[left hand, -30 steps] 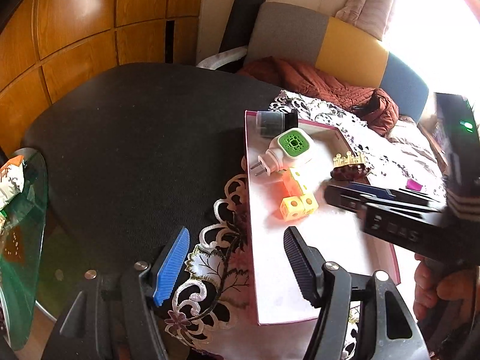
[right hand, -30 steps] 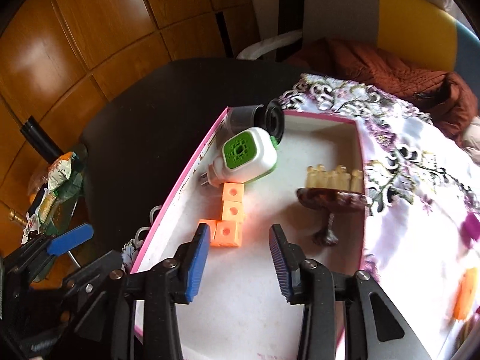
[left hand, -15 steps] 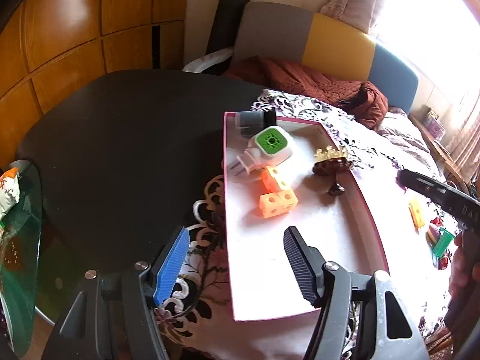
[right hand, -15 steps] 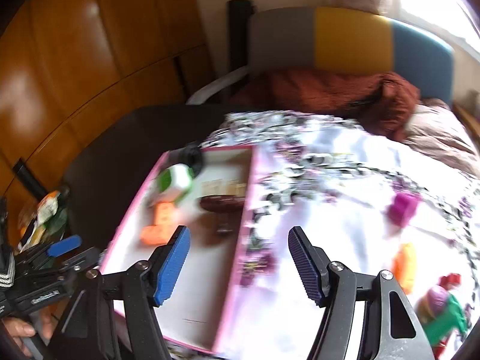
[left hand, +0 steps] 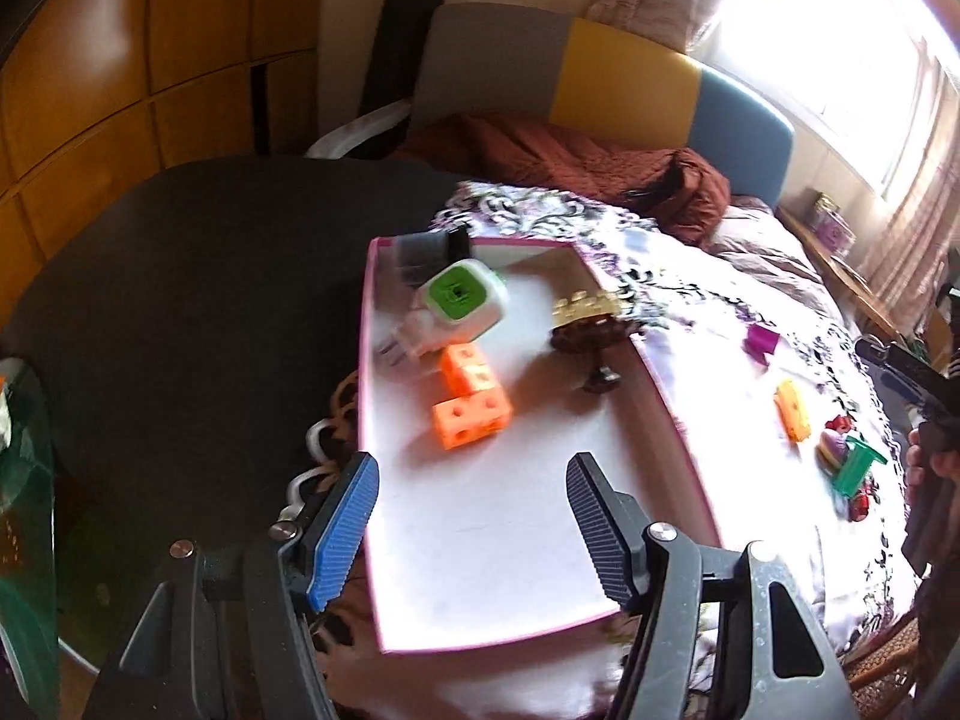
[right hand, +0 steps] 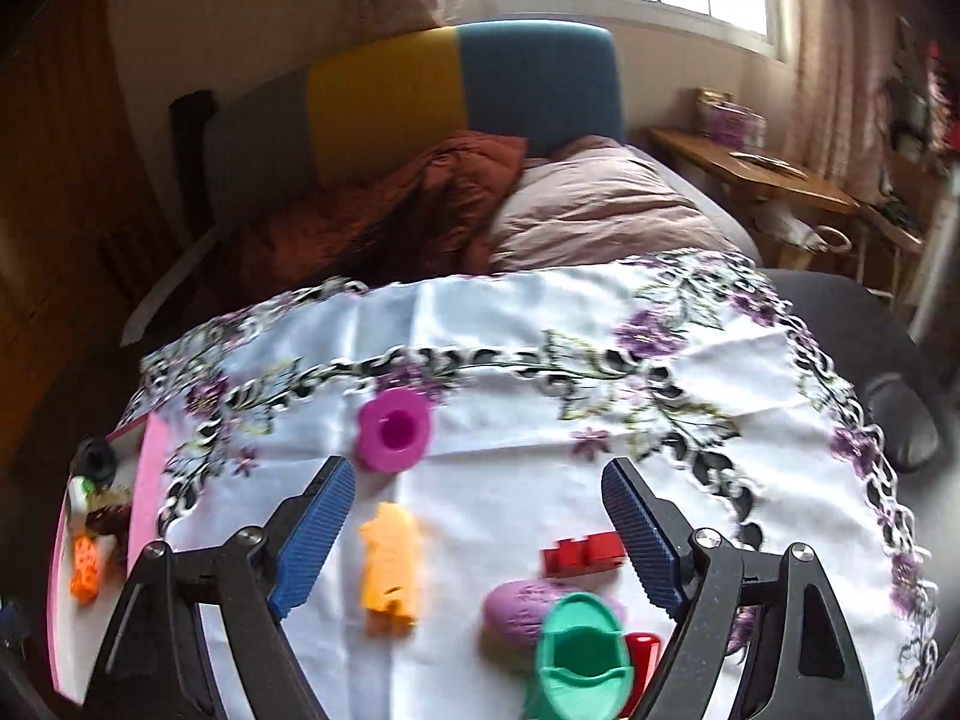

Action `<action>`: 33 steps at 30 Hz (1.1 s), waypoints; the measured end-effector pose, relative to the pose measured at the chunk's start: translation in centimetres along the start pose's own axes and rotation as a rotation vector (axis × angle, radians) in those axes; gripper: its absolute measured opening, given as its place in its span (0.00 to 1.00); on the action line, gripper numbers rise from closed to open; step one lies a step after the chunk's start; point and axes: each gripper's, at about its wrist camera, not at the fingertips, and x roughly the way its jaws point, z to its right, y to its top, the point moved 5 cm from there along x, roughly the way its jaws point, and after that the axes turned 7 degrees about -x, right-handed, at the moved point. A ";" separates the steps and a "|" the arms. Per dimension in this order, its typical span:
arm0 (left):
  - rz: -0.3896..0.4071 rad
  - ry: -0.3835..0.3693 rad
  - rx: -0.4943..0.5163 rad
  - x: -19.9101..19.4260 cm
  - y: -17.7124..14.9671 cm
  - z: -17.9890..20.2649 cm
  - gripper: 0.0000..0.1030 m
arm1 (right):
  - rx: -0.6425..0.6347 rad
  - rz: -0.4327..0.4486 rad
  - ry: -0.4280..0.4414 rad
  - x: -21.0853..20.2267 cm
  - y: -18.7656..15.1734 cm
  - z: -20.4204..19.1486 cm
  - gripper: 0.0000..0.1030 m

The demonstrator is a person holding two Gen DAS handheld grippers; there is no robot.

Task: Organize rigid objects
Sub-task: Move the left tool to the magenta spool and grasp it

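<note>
On the flowered cloth (right hand: pixel 540 312) to the right of the pink-rimmed box (left hand: pixel 654 384), the loose toys lie close together under the right gripper (right hand: pixel 480 534), whose jaws have just been opening and stand spread with nothing pinched. The green toy chair (right hand: pixel 579 660) is the largest, then the purple lump (right hand: pixel 516 606), the orange figure (right hand: pixel 390 564), the pink cup (right hand: pixel 393 429) and the red brick (right hand: pixel 582 552); all look like light, stiff, smooth plastic, best pinched across flat sides. The left gripper (left hand: pixel 471 519) hovers over the box, spread and empty.
</note>
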 end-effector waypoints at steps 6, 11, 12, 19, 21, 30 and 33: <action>-0.003 -0.054 0.084 0.8 1.4 4.9 0.64 | 0.270 -0.031 -0.049 1.2 -1.1 6.8 0.82; -0.050 -0.132 0.134 2.5 2.2 10.0 0.64 | 0.373 -0.007 -0.030 0.4 -1.4 8.2 0.86; -0.055 -0.146 0.148 2.9 2.3 11.1 0.64 | 0.386 -0.006 -0.028 0.3 -1.4 8.4 0.87; -0.100 -0.230 0.245 6.6 3.2 18.9 0.64 | 0.438 -0.005 -0.009 0.2 -1.4 9.0 0.88; -0.118 -0.252 0.272 7.9 3.4 20.9 0.64 | 0.440 -0.008 0.003 0.2 -1.4 8.9 0.88; -0.223 -0.362 0.372 15.1 4.0 28.9 0.73 | 0.426 -0.014 0.041 0.6 -1.0 8.2 0.88; -0.236 -0.356 0.413 17.5 4.1 30.5 0.79 | 0.427 -0.022 0.060 0.8 -0.9 8.0 0.89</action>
